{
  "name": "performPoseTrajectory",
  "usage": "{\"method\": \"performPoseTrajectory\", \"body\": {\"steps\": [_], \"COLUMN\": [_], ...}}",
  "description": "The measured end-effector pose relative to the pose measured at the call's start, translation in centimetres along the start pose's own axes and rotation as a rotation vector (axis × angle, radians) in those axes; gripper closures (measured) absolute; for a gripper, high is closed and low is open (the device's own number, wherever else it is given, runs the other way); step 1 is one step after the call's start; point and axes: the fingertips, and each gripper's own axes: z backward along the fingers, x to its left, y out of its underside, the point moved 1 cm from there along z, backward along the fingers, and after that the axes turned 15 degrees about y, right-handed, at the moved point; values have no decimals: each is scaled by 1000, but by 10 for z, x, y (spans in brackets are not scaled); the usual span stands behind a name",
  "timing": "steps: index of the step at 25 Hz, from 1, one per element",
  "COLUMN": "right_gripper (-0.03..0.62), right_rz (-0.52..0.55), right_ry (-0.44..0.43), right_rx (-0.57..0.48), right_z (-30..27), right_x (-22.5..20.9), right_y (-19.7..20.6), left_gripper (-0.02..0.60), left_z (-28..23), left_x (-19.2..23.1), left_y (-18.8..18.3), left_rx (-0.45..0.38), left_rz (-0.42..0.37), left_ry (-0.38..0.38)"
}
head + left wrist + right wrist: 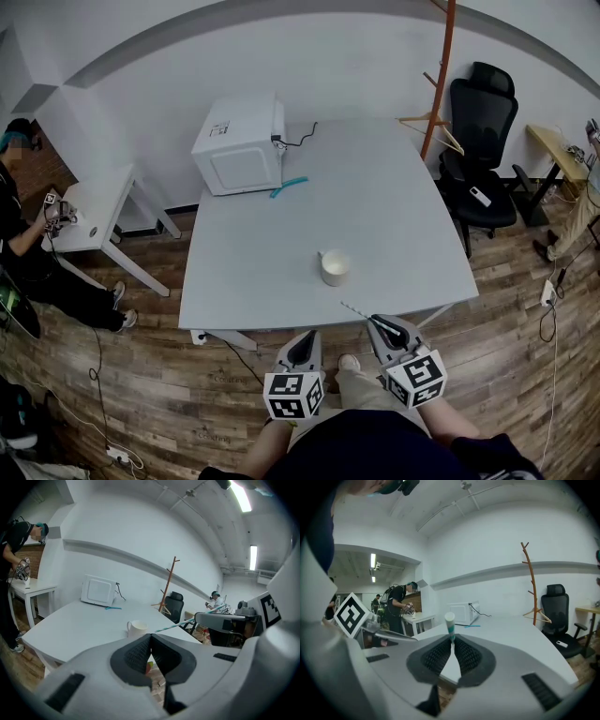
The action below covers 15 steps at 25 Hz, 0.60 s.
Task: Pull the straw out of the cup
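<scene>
A white cup (335, 267) stands on the grey table (253, 253), with no straw in it; it also shows in the left gripper view as the cup (138, 628). My right gripper (376, 323) is shut on a striped teal-and-white straw (354, 310) at the table's near edge, right of and nearer than the cup. In the right gripper view the straw (450, 625) sticks up between the closed jaws. From the left gripper view the straw (180, 624) runs across to the right gripper. My left gripper (305, 345) is shut and empty below the table edge.
A white microwave (240, 143) and a teal object (288, 187) sit at the table's far side. A black office chair (480, 150) and a wooden coat stand (439, 84) stand at the right. A person (23, 234) works at a small white table (94, 211) on the left.
</scene>
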Motion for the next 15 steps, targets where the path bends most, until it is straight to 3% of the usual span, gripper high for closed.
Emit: {"method": "performPoseTrajectory", "body": {"steps": [15], "right_gripper": [551], "right_rz": [-17], "right_ry": [-4], "right_rx": [-9], "right_z": [1], "right_x": [2], "right_y": [-2], "left_gripper": [565], "left_z": [-1], "left_x": [-3], "left_y": [-2], "left_rx": [-6], "left_rz": [-1], "left_ry": [4]}}
